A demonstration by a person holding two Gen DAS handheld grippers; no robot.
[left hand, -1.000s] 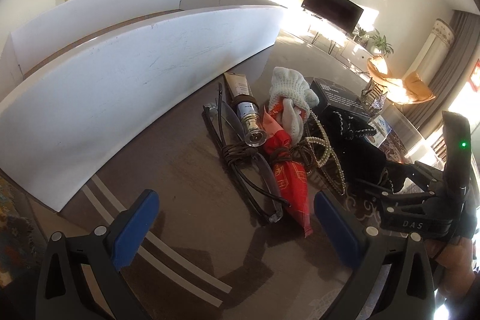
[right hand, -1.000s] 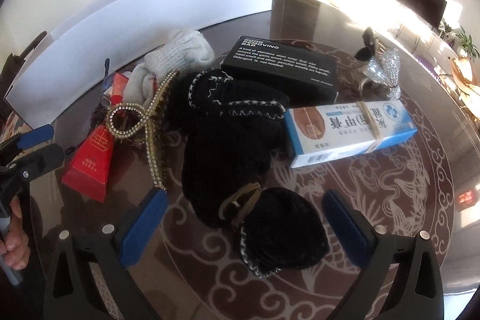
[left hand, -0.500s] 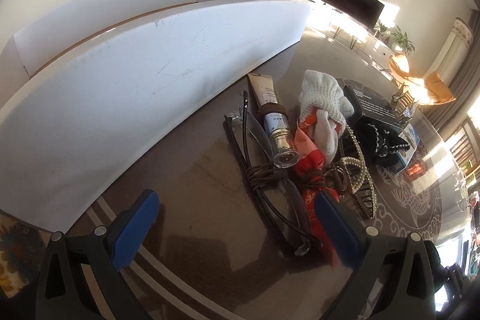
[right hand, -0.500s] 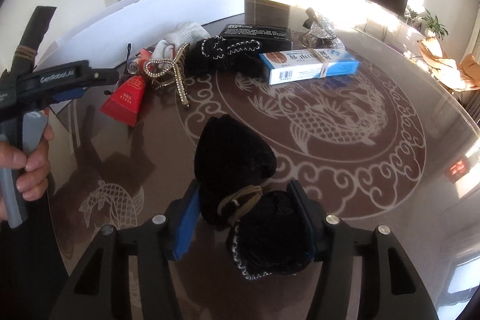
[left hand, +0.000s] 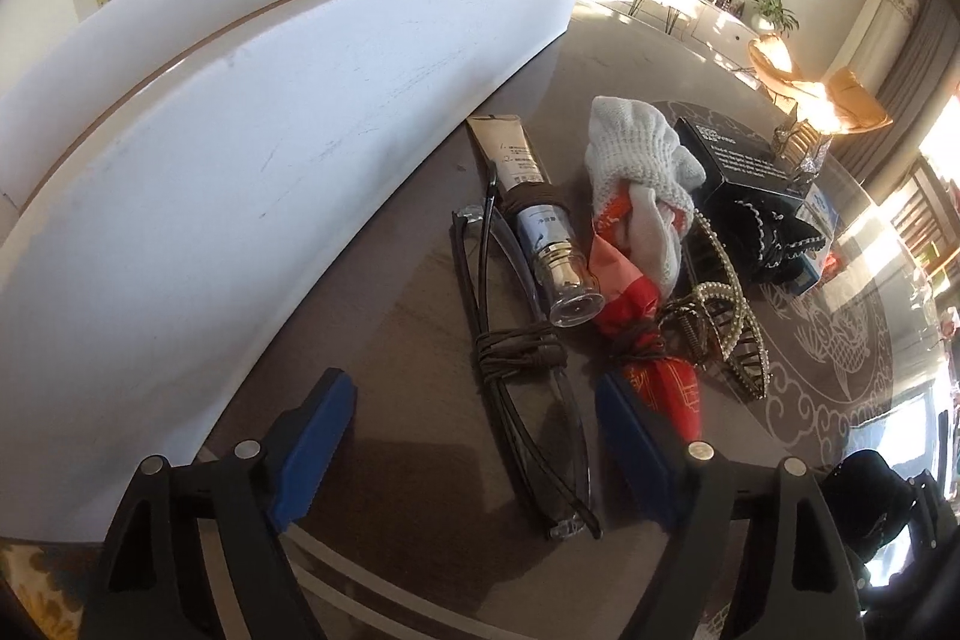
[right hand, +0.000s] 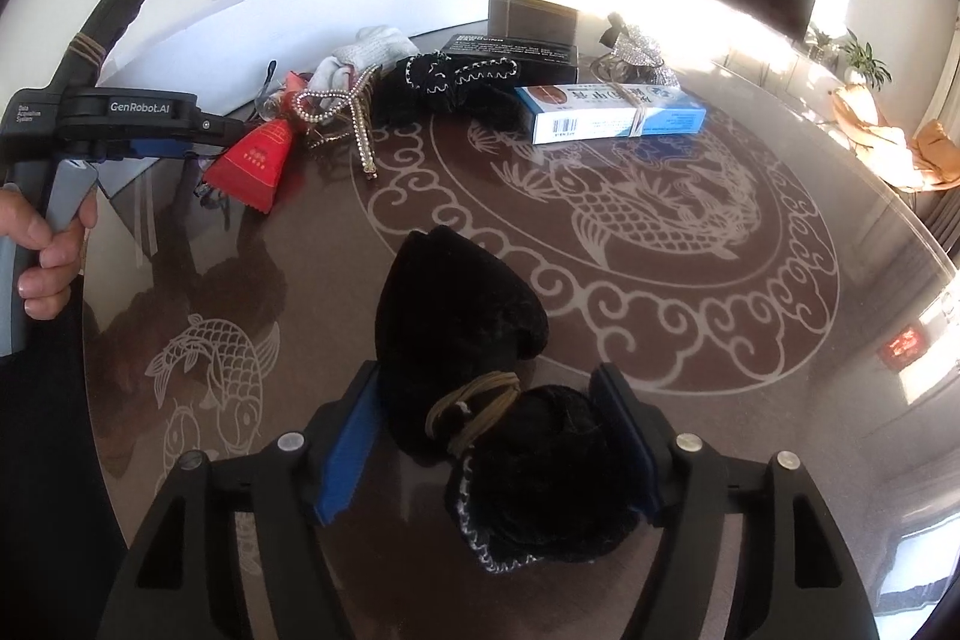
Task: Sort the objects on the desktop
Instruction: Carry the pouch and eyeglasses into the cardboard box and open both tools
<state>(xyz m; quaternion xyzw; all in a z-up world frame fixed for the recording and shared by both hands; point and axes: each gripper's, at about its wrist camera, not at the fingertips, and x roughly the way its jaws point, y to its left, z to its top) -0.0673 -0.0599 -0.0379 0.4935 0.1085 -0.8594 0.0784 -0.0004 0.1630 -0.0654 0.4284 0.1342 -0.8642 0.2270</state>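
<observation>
The glossy brown bench (right hand: 780, 340) carries black mittens (right hand: 480, 388), a blue box (right hand: 612, 118), glasses (left hand: 516, 370), a tube (left hand: 534, 214) and a white board (left hand: 240, 172).

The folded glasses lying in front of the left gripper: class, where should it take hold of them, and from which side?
Probably at the cord-wrapped middle of the folded glasses, the thickest, bundled part. Come from above with the left gripper, one finger on each long side, since they lie flat and run lengthwise away from it. Its jaws are closing with only the near end between them. Watch the red packet alongside.
</observation>
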